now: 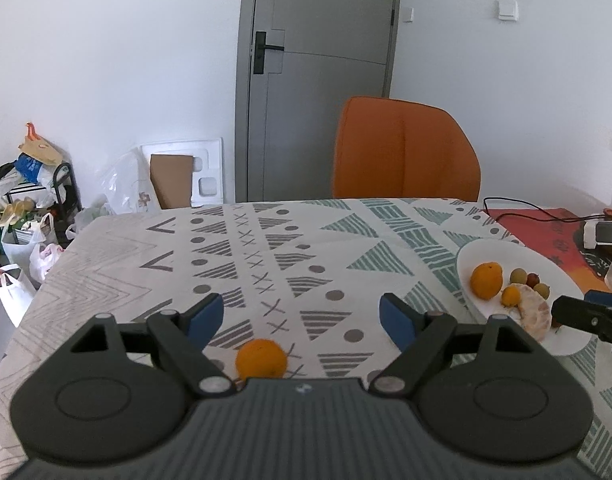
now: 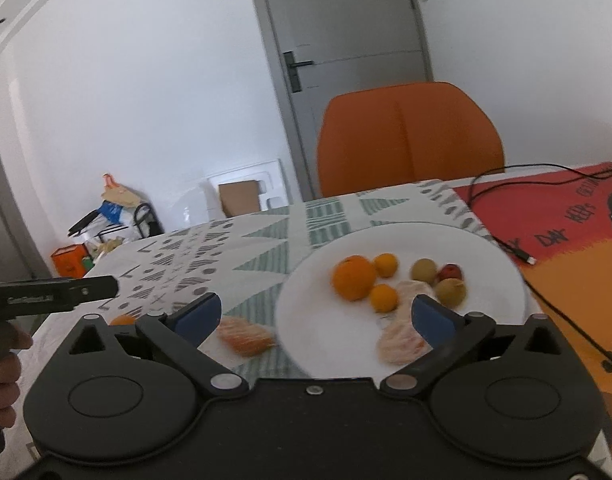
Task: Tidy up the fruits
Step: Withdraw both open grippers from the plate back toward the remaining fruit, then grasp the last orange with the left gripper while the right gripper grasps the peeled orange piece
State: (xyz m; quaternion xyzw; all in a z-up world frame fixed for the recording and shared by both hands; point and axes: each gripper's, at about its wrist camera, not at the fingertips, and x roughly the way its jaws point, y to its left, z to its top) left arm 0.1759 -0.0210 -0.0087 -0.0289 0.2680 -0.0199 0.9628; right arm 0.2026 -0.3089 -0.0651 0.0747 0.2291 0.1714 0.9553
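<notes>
Left gripper (image 1: 302, 316), jaws wide and empty, hangs over a lone orange (image 1: 261, 359) on the tablecloth (image 1: 234, 264). Only the right wrist view shows a peeled segment (image 2: 247, 335) beside the plate (image 2: 326, 332) — right gripper (image 2: 316, 314) spread wide, empty — and partly legible "DAY" on the red mat (image 2: 562, 216).

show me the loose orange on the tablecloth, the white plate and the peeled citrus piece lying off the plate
loose orange (image 1: 261, 359), left wrist view, middle of its skin
white plate (image 2: 334, 336), right wrist view, bare near part
peeled citrus piece (image 2: 247, 336), right wrist view, centre of segments

One white plate (image 2: 486, 264), one orange chair (image 2: 410, 136), two grippers; on the plate, three orange fruits, two green, one red.
</notes>
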